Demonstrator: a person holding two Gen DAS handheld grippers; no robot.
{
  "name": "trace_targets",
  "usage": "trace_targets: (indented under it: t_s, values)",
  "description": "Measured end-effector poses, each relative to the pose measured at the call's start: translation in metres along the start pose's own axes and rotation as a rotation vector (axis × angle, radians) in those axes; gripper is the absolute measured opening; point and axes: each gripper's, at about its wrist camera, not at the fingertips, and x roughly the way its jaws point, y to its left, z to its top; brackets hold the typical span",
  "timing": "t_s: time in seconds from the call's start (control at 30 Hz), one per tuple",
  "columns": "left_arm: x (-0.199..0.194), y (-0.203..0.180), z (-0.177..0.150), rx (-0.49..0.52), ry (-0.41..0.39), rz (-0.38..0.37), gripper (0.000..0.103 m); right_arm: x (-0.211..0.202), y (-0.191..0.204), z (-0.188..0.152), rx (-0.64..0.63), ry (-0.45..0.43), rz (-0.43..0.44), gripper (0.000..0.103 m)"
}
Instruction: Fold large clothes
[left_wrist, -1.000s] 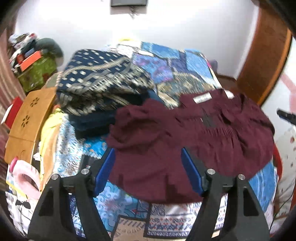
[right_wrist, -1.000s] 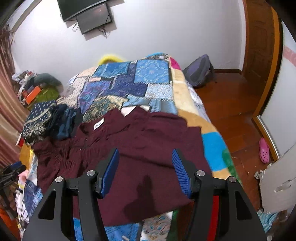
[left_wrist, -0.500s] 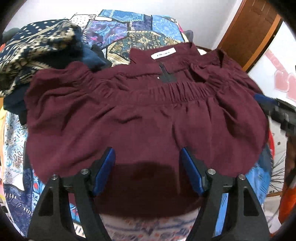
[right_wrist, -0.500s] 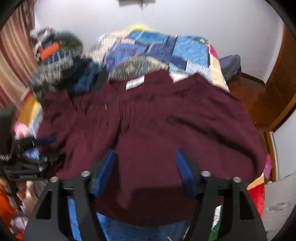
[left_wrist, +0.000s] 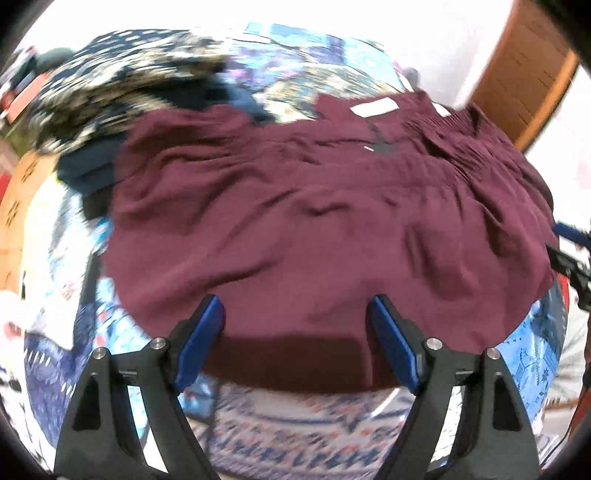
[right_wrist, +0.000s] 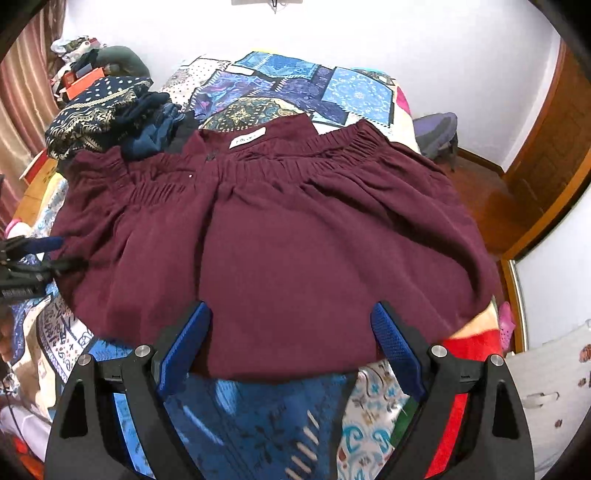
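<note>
A large maroon garment (left_wrist: 325, 229) lies spread flat on the patchwork quilt (left_wrist: 303, 435), its white neck label (right_wrist: 246, 137) at the far end. My left gripper (left_wrist: 295, 310) hovers over the near hem, jaws wide and still opening, with cloth below them but nothing pinched. Over the hem's other side, my right gripper (right_wrist: 291, 314) does the same: blue pads (right_wrist: 391, 343) apart, opening, nothing gripped. Each gripper shows at the edge of the other's view: the right gripper (left_wrist: 569, 251), the left gripper (right_wrist: 29, 254).
A stack of folded patterned clothes (right_wrist: 96, 114) sits on the bed's far left, against the garment's shoulder. A purple backpack (right_wrist: 436, 136) and a wooden door (right_wrist: 554, 155) stand to the right. A pink slipper (right_wrist: 506, 325) lies on the floor.
Both grippers came down closer to the garment's near hem. Their jaws widened, the right one more. The left view swung from the folded stack onto the garment.
</note>
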Motion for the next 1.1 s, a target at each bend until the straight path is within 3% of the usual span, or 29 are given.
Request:
trace_targets:
  t_s: [0.23, 0.37, 0.5, 0.63, 0.83, 0.97, 1.1]
  values:
    - [-0.029, 0.055, -0.009, -0.186, -0.075, 0.110, 0.083, -0.024, 0.002, 0.009, 0.027, -0.082, -0.002, 0.088]
    - [-0.026, 0.083, -0.012, -0.329, -0.078, 0.069, 0.086, -0.030, 0.006, 0.020, 0.046, -0.132, 0.000, 0.088]
    - [0.001, 0.107, -0.019, -0.467, 0.009, -0.025, 0.086, -0.020, 0.011, 0.021, 0.088, -0.137, 0.019, 0.088]
    - [0.037, 0.125, -0.032, -0.602, 0.107, -0.166, 0.086, 0.000, 0.016, 0.019, 0.107, -0.081, 0.037, 0.088]
    - [0.066, 0.137, -0.033, -0.797, 0.109, -0.393, 0.086, 0.019, 0.012, 0.015, 0.095, -0.037, 0.011, 0.091]
    - [0.086, 0.139, -0.019, -0.825, 0.079, -0.467, 0.086, 0.021, 0.013, 0.015, 0.085, -0.049, 0.001, 0.097]
    - [0.104, 0.141, -0.009, -0.849, 0.065, -0.487, 0.086, 0.023, 0.014, 0.016, 0.082, -0.050, -0.004, 0.099]
